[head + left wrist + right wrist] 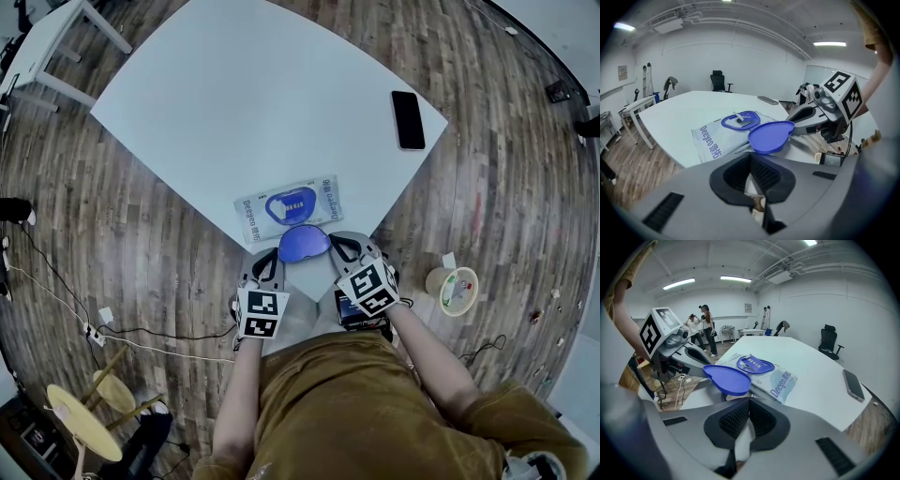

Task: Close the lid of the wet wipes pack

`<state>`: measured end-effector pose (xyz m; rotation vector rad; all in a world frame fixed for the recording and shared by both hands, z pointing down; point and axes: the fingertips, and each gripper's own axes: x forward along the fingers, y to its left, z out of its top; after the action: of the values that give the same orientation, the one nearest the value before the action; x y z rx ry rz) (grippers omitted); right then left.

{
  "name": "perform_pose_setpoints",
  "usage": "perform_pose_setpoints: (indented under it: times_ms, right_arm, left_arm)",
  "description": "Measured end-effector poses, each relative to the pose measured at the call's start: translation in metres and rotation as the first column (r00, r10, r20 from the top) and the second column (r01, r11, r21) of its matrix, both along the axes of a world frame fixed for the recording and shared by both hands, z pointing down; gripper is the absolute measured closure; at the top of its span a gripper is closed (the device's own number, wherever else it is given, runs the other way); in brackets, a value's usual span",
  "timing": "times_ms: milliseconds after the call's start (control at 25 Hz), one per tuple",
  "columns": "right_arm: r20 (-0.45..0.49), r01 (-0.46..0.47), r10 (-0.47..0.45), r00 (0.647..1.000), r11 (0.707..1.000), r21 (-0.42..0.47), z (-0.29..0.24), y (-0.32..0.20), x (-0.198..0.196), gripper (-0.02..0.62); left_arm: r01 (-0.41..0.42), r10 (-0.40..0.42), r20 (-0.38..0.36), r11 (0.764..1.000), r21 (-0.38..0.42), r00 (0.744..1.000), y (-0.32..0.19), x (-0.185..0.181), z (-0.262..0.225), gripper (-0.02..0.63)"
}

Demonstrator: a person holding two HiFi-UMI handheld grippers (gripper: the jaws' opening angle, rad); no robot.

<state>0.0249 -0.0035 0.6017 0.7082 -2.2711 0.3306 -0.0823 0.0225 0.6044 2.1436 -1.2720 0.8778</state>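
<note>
The wet wipes pack [289,208] lies flat near the near corner of the white table [262,103]. Its blue lid [304,243] is flipped open toward me and sticks out past the pack's near edge. My left gripper [273,260] sits just left of the lid and my right gripper [337,242] just right of it. Both are shut with nothing between the jaws. From the left gripper view [751,157] the lid [771,137] hovers just beyond the jaws, with the pack [717,133] behind. The right gripper view [749,401] shows the lid [727,378] and the pack [776,380] ahead.
A black phone [408,119] lies at the table's right corner. On the wooden floor are a roll of tape [452,291], cables [141,337] and a yellow stool [84,422]. A second white desk [47,47] stands at upper left. People [704,329] stand far off.
</note>
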Motion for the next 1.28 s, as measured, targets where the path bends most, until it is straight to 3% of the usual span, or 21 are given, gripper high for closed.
perform_pose_setpoints:
  times_ms: [320,1280]
  right_arm:
    - [0.029,-0.014,0.013,0.999,1.000,0.021,-0.013,-0.004,-0.002,0.588]
    - [0.055,-0.013,0.009,0.998,0.998,0.063,-0.035,-0.021,-0.010,0.588]
  left_arm:
    - [-0.001,0.001,-0.017,0.999,0.050,1.000,-0.008,0.003,-0.016,0.603]
    - [0.028,-0.024,-0.041,0.994,0.105,0.999,-0.026,-0.003,-0.038,0.603]
